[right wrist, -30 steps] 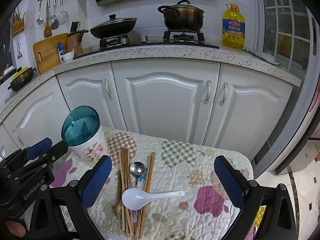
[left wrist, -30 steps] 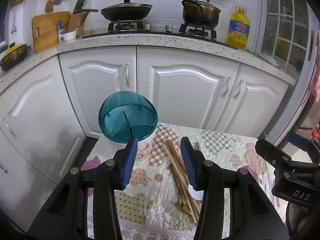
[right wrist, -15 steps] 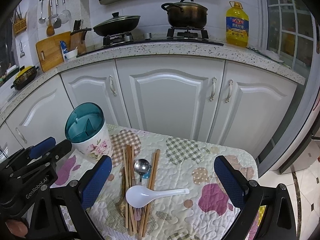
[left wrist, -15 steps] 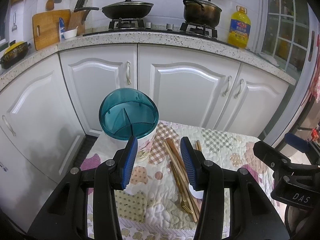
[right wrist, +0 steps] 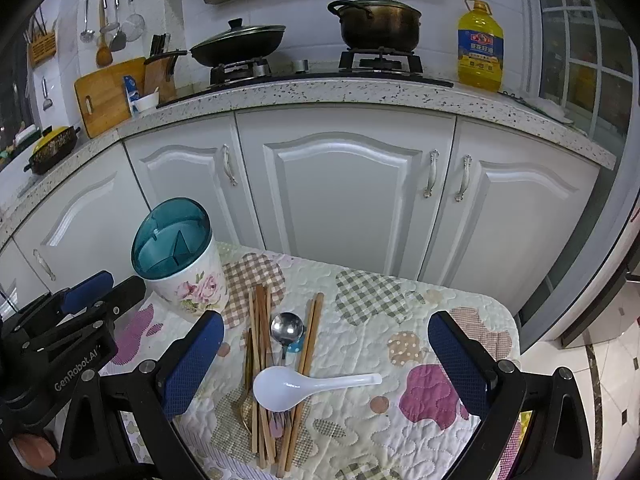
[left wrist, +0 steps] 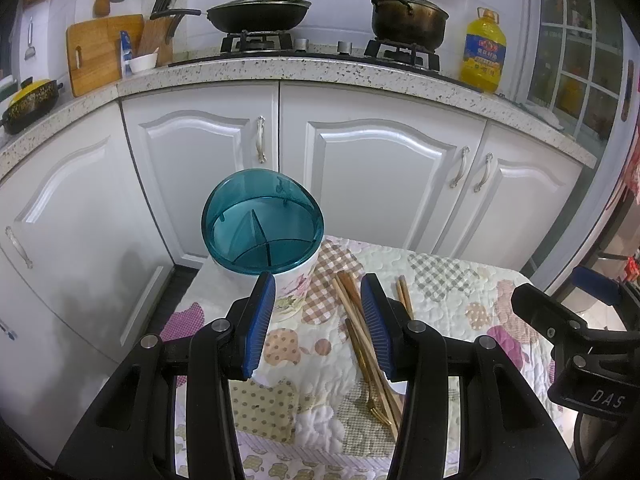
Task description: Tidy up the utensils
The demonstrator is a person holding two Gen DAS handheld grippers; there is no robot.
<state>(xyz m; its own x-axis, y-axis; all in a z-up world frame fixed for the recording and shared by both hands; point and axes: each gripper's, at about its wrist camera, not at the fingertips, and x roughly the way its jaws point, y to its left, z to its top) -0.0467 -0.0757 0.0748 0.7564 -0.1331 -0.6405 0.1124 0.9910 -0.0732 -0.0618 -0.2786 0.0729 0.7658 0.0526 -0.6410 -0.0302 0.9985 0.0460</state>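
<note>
Since a second ago your view of the stove wall drops slightly in both cameras; nothing on the quilted cloth (right wrist: 360,280) has shifted. You hold the left gripper (left wrist: 318,324) with fingers apart, nothing between them, and the right gripper (right wrist: 326,364) with fingers spread wide, also empty. The teal-topped utensil holder (right wrist: 180,256) stands at the cloth's far left corner. Just right of it lie the chopsticks (right wrist: 260,360), a metal spoon (right wrist: 287,328) and a white spoon (right wrist: 304,386) across them. White cabinets (right wrist: 344,200) stand behind the holder.
</note>
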